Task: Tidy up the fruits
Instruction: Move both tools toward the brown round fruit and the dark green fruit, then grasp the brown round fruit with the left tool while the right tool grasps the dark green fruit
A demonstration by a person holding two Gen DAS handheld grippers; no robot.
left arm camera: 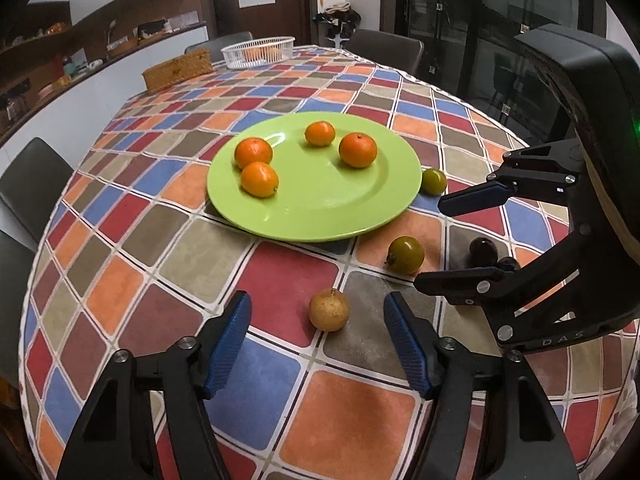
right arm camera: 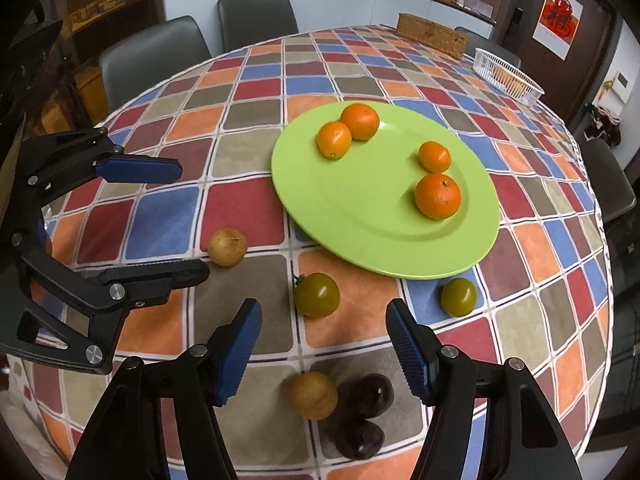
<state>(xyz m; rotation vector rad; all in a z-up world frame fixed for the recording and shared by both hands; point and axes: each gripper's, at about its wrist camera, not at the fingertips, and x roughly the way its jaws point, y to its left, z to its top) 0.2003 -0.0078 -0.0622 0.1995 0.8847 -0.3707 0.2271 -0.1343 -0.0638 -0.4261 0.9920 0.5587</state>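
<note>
A green plate (left arm camera: 320,216) (right arm camera: 360,232) on the chequered tablecloth holds several oranges (left arm camera: 357,149) (right arm camera: 437,196). Beside it lie two green tomatoes (left arm camera: 406,254) (left arm camera: 433,181) (right arm camera: 317,294) (right arm camera: 458,297), two tan round fruits (left arm camera: 329,309) (right arm camera: 227,246) (right arm camera: 313,395) and two dark plums (left arm camera: 482,251) (right arm camera: 365,396) (right arm camera: 359,438). My left gripper (left arm camera: 318,340) (right arm camera: 192,220) is open, with a tan fruit just ahead between its fingers. My right gripper (right arm camera: 322,344) (left arm camera: 428,240) is open and empty above the nearer tan fruit and plums.
A white plastic basket (left arm camera: 258,52) (right arm camera: 508,76) with fruit inside and a woven box (left arm camera: 178,70) (right arm camera: 432,38) stand at the table's far end. Grey chairs (right arm camera: 152,56) surround the table. A counter with clutter runs along the wall.
</note>
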